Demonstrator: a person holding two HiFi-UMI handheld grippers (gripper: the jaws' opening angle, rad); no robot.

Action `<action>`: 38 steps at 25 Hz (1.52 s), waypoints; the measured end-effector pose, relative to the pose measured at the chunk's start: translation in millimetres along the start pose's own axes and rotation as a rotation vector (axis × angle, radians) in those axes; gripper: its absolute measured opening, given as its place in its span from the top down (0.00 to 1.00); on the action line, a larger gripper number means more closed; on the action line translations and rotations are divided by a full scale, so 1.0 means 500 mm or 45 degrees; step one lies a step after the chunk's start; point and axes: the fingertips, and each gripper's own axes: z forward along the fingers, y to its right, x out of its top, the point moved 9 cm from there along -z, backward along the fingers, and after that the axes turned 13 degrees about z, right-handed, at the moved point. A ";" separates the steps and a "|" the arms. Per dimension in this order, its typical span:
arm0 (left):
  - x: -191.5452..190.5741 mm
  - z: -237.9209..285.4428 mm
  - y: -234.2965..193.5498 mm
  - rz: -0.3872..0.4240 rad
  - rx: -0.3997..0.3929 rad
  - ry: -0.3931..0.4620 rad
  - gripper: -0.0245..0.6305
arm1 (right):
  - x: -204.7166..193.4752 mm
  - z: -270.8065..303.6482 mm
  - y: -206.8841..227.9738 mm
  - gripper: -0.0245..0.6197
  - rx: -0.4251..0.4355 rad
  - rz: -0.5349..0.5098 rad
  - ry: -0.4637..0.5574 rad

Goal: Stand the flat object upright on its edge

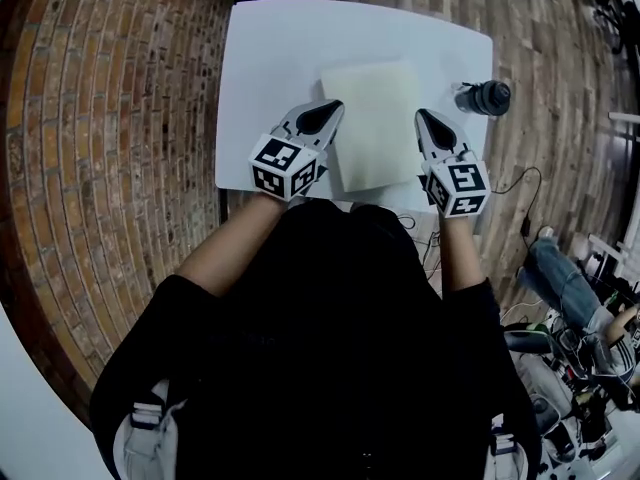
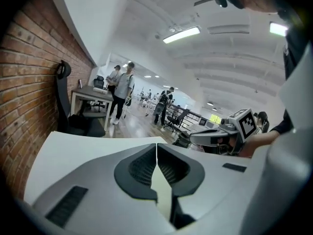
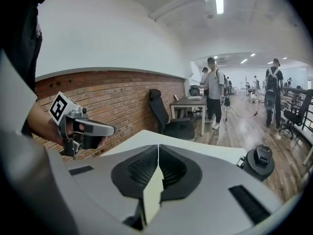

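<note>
A pale cream flat pad (image 1: 372, 123) lies flat on the white table (image 1: 265, 68), near its front edge. My left gripper (image 1: 330, 110) sits at the pad's left edge, tips touching each other, shut with nothing gripped. My right gripper (image 1: 424, 118) sits at the pad's right edge, also shut and empty. In the left gripper view the jaws (image 2: 156, 146) meet in a thin line, with a cream sliver showing through the gap below the tips. The right gripper view shows its jaws (image 3: 158, 147) the same way. Each gripper view shows the other gripper across the table.
A dark bottle (image 1: 484, 97) stands on the table's right edge, close to my right gripper, and shows as the dark bottle (image 3: 258, 163) in the right gripper view. Brick surface lies left of the table. Cables and clutter lie on the floor at right. People walk in the office beyond.
</note>
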 end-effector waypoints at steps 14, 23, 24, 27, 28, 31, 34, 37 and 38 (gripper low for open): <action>-0.124 0.070 -0.035 -0.266 0.269 -0.310 0.93 | -0.057 0.143 0.128 0.92 0.016 0.040 -0.412; -0.178 0.096 -0.045 -0.392 0.369 -0.416 0.92 | -0.079 0.207 0.180 0.84 -0.033 0.036 -0.630; -0.184 0.100 -0.047 -0.399 0.379 -0.435 0.90 | -0.080 0.214 0.185 0.83 -0.034 0.040 -0.649; -0.206 0.111 -0.055 -0.432 0.396 -0.509 0.78 | -0.085 0.234 0.200 0.80 -0.037 0.060 -0.709; -0.212 0.115 -0.058 -0.445 0.396 -0.532 0.76 | -0.087 0.241 0.206 0.78 -0.040 0.062 -0.730; -0.229 0.127 -0.063 -0.474 0.383 -0.593 0.68 | -0.100 0.259 0.225 0.69 -0.041 0.090 -0.802; -0.244 0.136 -0.067 -0.498 0.383 -0.632 0.64 | -0.117 0.269 0.240 0.61 -0.037 0.129 -0.857; -0.258 0.145 -0.071 -0.530 0.374 -0.658 0.58 | -0.132 0.276 0.249 0.55 -0.022 0.175 -0.895; -0.262 0.149 -0.071 -0.541 0.364 -0.665 0.57 | -0.137 0.279 0.253 0.52 -0.016 0.190 -0.907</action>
